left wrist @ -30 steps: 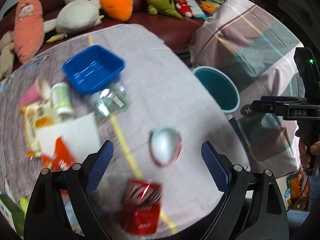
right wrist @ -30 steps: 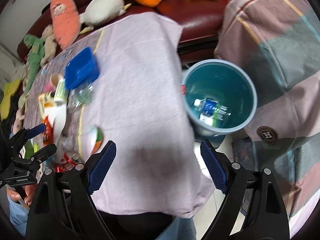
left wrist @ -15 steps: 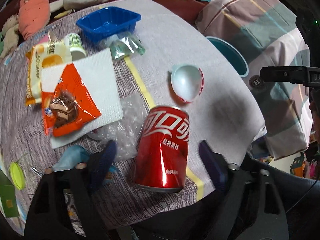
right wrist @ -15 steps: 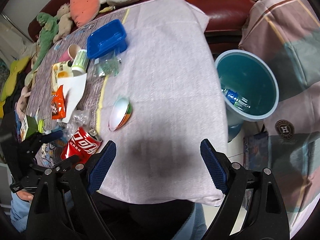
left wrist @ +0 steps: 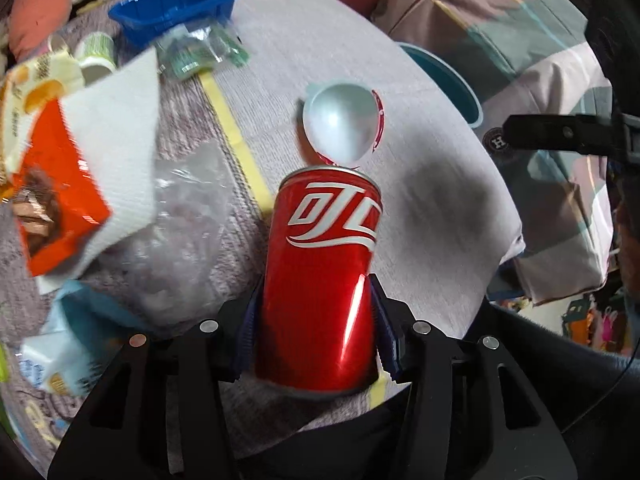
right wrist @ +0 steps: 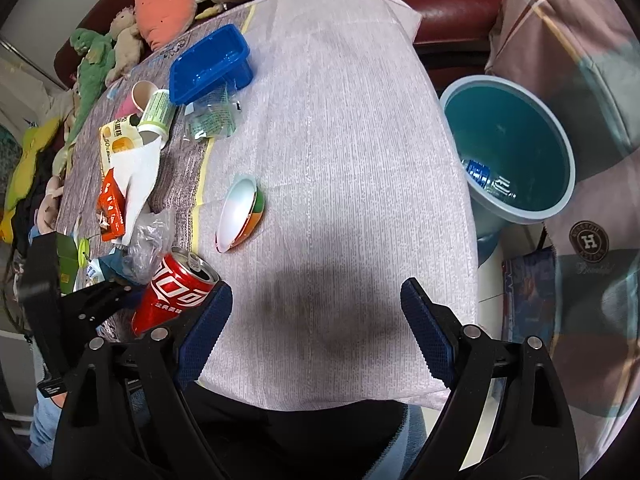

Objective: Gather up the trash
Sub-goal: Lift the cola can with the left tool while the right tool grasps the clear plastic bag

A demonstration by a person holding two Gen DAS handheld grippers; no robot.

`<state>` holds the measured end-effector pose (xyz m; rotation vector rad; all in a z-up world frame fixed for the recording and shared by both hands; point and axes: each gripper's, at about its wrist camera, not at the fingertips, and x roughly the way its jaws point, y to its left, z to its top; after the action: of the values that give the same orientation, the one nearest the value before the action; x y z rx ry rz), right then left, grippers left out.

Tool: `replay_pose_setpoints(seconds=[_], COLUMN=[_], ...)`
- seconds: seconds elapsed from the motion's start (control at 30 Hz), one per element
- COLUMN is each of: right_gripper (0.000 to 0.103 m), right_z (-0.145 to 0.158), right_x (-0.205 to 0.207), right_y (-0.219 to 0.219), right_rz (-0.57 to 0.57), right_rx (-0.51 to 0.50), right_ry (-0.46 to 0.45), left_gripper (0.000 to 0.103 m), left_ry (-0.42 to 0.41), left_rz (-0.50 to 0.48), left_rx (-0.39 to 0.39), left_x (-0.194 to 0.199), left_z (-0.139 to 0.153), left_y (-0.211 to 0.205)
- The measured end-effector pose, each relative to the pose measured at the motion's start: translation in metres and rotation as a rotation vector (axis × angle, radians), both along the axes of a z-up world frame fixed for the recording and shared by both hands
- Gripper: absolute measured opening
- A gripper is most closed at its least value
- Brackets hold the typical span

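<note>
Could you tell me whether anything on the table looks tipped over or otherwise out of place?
The small bowl lies tipped on its side mid-table, opening facing sideways. The red can also lies on its side, between the pads of the left gripper, whose jaws have just been closing.

Left wrist view: steep downward look, very close on the red can filling the gap ahead of its fingers. Right wrist view: also steeply down, higher up, wider over the tablecloth; bin ahead-right. Shared: can, white bowl, blue tray, bin rim.
</note>
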<state>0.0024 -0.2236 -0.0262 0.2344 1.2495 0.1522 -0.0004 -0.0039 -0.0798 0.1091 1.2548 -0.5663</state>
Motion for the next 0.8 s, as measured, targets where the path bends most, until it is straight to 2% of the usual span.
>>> replay_pose_setpoints(seconds=[0.1,0.27,0.43,0.5,0.6,0.8], right_gripper=[0.082,0.082,0.082,0.082,0.082,0.082], right_z=[-0.003,-0.001,0.006,0.01,0.014,0.01], right_x=[-0.001,0.0,0.005,0.009,0.018,0.033], right_y=[-0.003,-0.004,0.01,0.022,0.05,0.111], right_rz=[-0.008,-0.013,0.022,0.051,0.108,0.237], right_rx=[0.002,0.003,0.003,0.001,0.001,0.018], right_ry=[0.006,0.001,-0.016,-0.021,-0.026,-0.012], left_gripper=[0.049,0.049,0.049,0.049,0.049,0.049], left_ry=[-0.021,-0.097,-0.194,-0.219,-0.237,-0.221], left_rz=[0.007,0.022,0.114,0.159,0.246,0.315], left_rx=[-0.005,-0.046,-0.087,-0.088,-0.091,-0.088], left_x=[0.0,-0.006,0.0,0.005,0.015,0.017], left_z=[0.0,0.031,0.075,0.083,0.088,0.078], left_y=[-0.003,0.004,0.047,0.065,0.099,0.135])
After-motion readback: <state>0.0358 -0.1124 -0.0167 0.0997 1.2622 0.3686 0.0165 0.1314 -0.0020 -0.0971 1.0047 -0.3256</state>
